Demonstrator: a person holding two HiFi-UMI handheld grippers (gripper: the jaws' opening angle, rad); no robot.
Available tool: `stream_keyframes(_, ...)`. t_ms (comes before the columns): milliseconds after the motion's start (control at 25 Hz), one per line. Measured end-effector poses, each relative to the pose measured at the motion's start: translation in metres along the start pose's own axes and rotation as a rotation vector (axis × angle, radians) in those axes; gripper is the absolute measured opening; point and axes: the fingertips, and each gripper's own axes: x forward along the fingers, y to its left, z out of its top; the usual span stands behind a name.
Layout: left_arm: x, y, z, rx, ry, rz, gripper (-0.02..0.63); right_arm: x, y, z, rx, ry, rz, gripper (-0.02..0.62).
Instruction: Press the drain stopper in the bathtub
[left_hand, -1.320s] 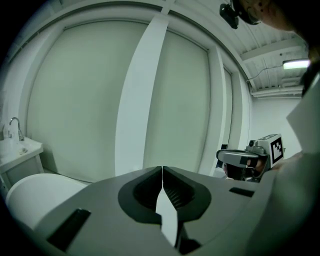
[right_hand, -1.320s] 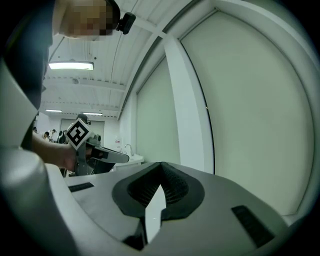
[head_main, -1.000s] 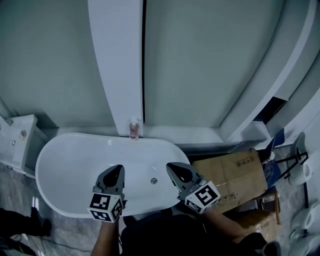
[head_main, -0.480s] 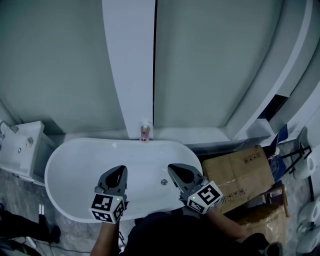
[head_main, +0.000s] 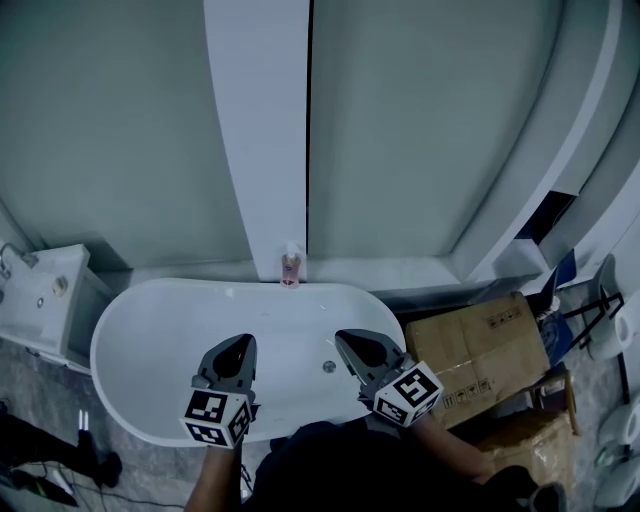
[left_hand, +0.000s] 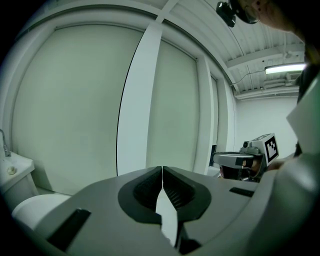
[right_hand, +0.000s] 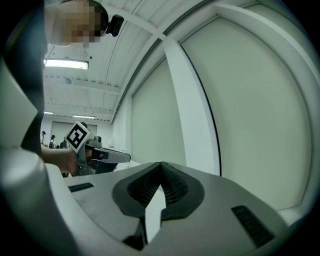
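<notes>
A white oval bathtub (head_main: 150, 330) stands below me in the head view, with a small round drain stopper (head_main: 329, 367) on its floor right of centre. My left gripper (head_main: 236, 352) hovers over the tub's near side, shut and empty. My right gripper (head_main: 357, 347) hangs just right of the stopper and above it, also shut with nothing in it. Both gripper views look up at the wall; the left gripper (left_hand: 162, 170) and right gripper (right_hand: 161, 166) show their tips touching. Each gripper view also catches the other gripper off to the side.
A pink pump bottle (head_main: 290, 267) stands on the ledge behind the tub, under a white pillar (head_main: 262, 130). Cardboard boxes (head_main: 480, 345) lie to the tub's right. A white basin unit (head_main: 45, 290) sits at the left. Toilets (head_main: 622, 340) stand at the far right.
The view has shifted so the tub and stopper sit further right in the frame than a second ago. Both grippers keep the same places and stay shut.
</notes>
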Motion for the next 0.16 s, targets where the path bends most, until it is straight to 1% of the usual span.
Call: stream_keyframes(160, 0.0049, -0.0056, -0.0033, -0.001, 0.018, -0.008, 0.020, 0.0010, -0.0026, -0.0033, 0.000, 0.010, 0.011, 0.011)
